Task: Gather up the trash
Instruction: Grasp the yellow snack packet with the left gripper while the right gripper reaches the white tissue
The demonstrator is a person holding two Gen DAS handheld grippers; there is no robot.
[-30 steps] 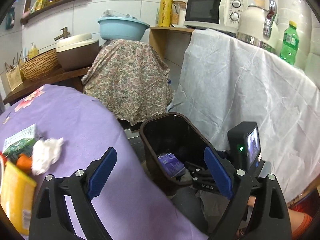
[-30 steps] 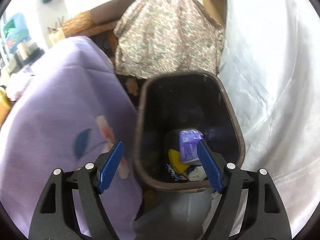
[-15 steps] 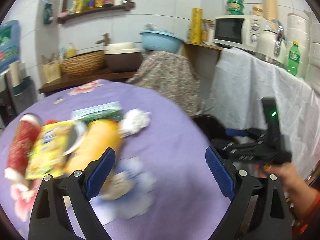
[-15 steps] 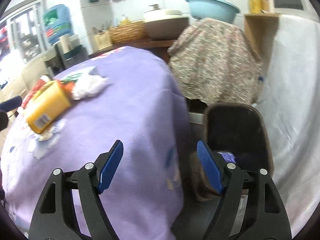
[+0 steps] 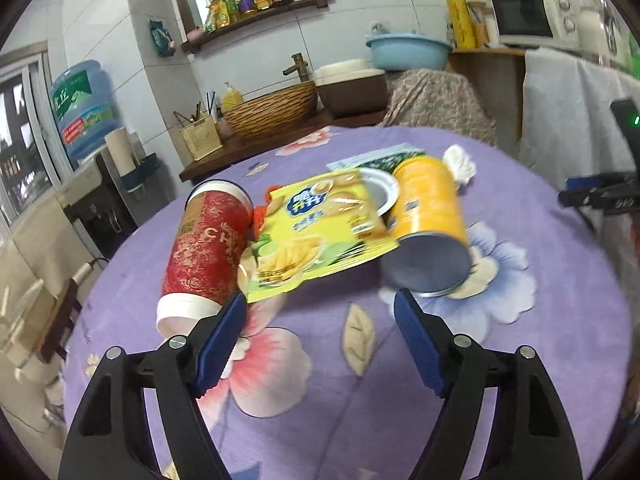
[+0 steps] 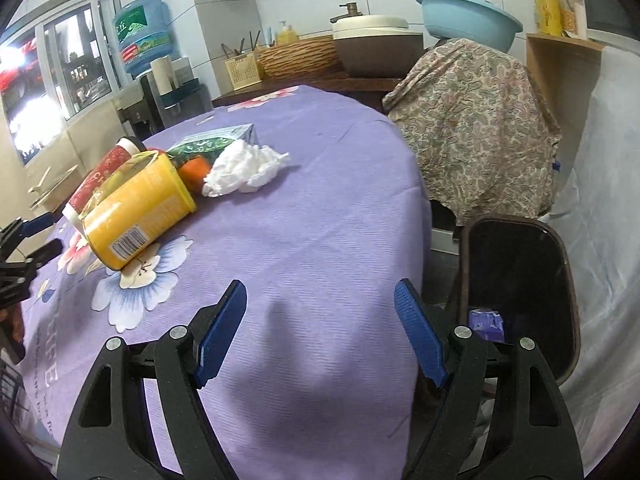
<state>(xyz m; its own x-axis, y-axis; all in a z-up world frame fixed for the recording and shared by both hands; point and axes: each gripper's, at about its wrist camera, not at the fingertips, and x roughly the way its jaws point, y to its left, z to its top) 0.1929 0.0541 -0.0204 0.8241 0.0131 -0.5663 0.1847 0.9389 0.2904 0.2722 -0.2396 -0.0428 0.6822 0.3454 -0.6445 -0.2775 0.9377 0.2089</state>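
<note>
Trash lies on the purple flowered tablecloth: a red paper cup on its side, a yellow-green snack bag, a yellow can on its side, a white plastic lid, a green packet and a crumpled white tissue. My left gripper is open and empty just in front of the snack bag. My right gripper is open and empty over the table's edge, beside the dark trash bin, which holds a purple wrapper. The yellow can and the tissue also show in the right wrist view.
A floral-covered stand and a white-draped counter stand behind the bin. A wooden counter with a wicker basket and a water dispenser lie beyond the table. A microwave sits at the back right.
Both grippers have swung from the bin to the table. The left one has come close to the snack bag and cup. Both stay open and empty.
</note>
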